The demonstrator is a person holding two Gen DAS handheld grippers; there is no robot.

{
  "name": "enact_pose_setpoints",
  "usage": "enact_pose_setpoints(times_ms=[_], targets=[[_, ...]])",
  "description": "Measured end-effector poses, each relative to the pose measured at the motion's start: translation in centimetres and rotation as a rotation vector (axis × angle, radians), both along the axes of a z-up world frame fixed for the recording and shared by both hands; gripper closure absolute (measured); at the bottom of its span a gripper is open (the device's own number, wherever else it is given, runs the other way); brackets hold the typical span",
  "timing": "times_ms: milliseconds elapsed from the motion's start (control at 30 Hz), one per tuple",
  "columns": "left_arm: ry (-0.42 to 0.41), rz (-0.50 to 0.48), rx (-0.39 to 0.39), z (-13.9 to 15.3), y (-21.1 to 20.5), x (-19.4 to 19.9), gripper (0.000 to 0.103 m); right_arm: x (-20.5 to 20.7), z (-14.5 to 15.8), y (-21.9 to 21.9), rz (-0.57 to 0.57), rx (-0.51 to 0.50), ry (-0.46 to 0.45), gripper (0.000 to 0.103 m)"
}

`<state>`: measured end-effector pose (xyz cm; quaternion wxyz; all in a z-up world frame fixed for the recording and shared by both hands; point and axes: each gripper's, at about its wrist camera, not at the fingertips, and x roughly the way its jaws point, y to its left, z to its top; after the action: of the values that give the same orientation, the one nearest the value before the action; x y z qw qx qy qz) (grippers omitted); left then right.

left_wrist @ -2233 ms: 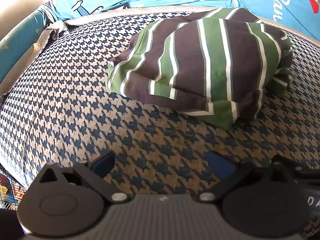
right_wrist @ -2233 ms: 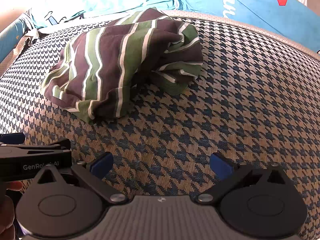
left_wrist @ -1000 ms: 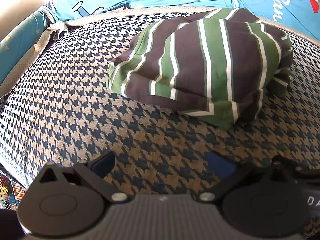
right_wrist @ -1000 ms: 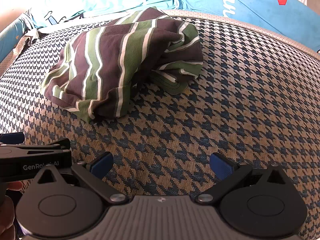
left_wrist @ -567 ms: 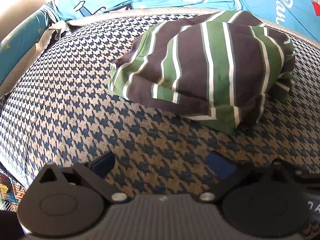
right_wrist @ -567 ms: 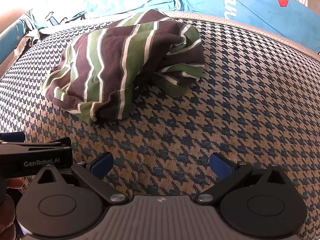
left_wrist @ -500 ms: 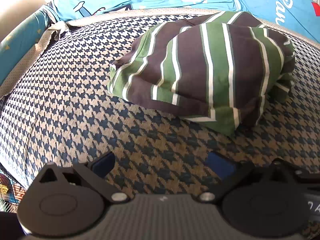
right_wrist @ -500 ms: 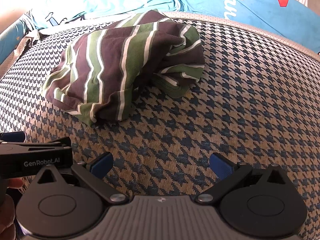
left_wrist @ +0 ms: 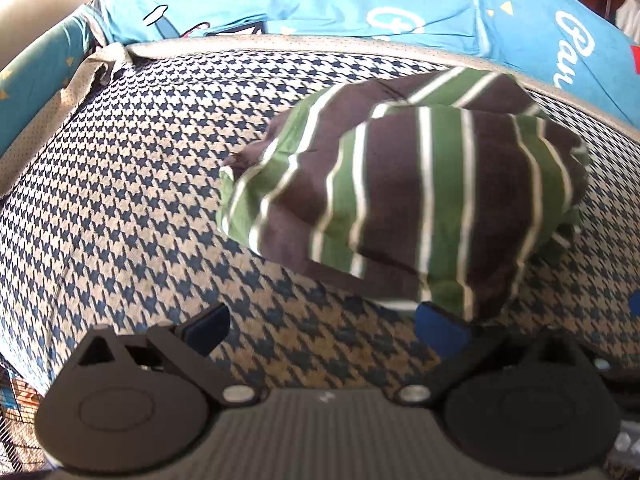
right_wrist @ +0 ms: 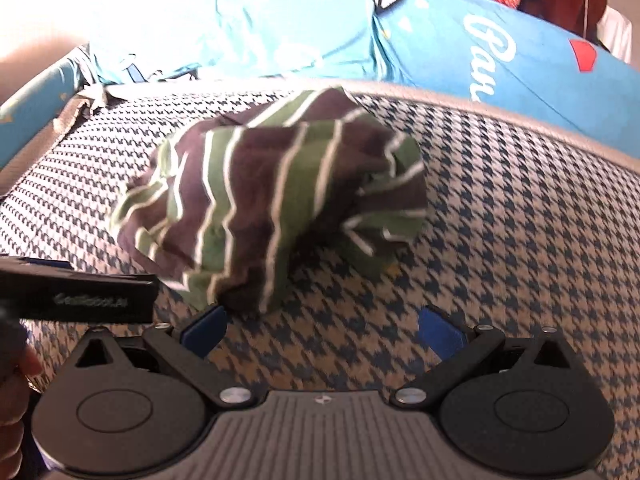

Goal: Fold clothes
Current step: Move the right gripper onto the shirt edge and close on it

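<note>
Both my left gripper point(left_wrist: 322, 328) and right gripper point(right_wrist: 322, 326) gape empty just before the bunched green-and-brown striped garment point(left_wrist: 404, 196) on the houndstooth-patterned cushion point(left_wrist: 120, 184).

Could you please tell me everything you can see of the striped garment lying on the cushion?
The striped garment is soft fabric with broad dark brown and green bands split by thin white lines. It lies in a loosely bunched, rumpled heap, not folded flat, on the houndstooth cushion, with layers overlapping and a crumpled end on its right side. The left gripper and right gripper are both open close before its near edge; whether they touch it is unclear.
</note>
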<state>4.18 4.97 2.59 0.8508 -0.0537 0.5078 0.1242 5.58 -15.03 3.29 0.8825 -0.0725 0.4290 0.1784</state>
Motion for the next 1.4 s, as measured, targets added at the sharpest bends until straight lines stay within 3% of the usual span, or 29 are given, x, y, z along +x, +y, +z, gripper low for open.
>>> enact_pose_setpoints(times_ms=[267, 567, 867, 1000, 1200, 1267, 1400], targets=[[-0.037, 0.0, 0.045, 1.5, 1.8, 3.2, 0.0, 0.6, 1.2, 1.6, 0.051, 0.052, -0.06, 0.001], [-0.026, 0.058, 0.02, 1.4, 4.3, 5.1, 0.0, 1.6, 1.1, 4.8, 0.175, 0.096, -0.087, 0.018], [0.001, 0.114, -0.011, 0.5, 6.8, 6.0, 0.0, 1.9, -2.2, 9.8, 0.393, 0.093, -0.061, 0.019], [0.002, 0.124, -0.023, 0.2, 7.4, 5.9, 0.0, 2.5, -3.8, 11.1, 0.439, 0.089, -0.008, 0.019], [0.005, 0.138, -0.041, -0.2, 8.2, 5.8, 0.0, 2.7, -6.1, 12.5, 0.45, -0.008, -0.021, 0.019], [-0.001, 0.142, -0.04, -0.1, 8.3, 5.8, 0.0, 2.8, -6.4, 12.6, 0.44, -0.02, -0.025, 0.024], [-0.015, 0.148, -0.029, 0.2, 8.2, 5.8, 0.0, 3.2, -6.2, 12.0, 0.413, -0.015, -0.04, 0.045]])
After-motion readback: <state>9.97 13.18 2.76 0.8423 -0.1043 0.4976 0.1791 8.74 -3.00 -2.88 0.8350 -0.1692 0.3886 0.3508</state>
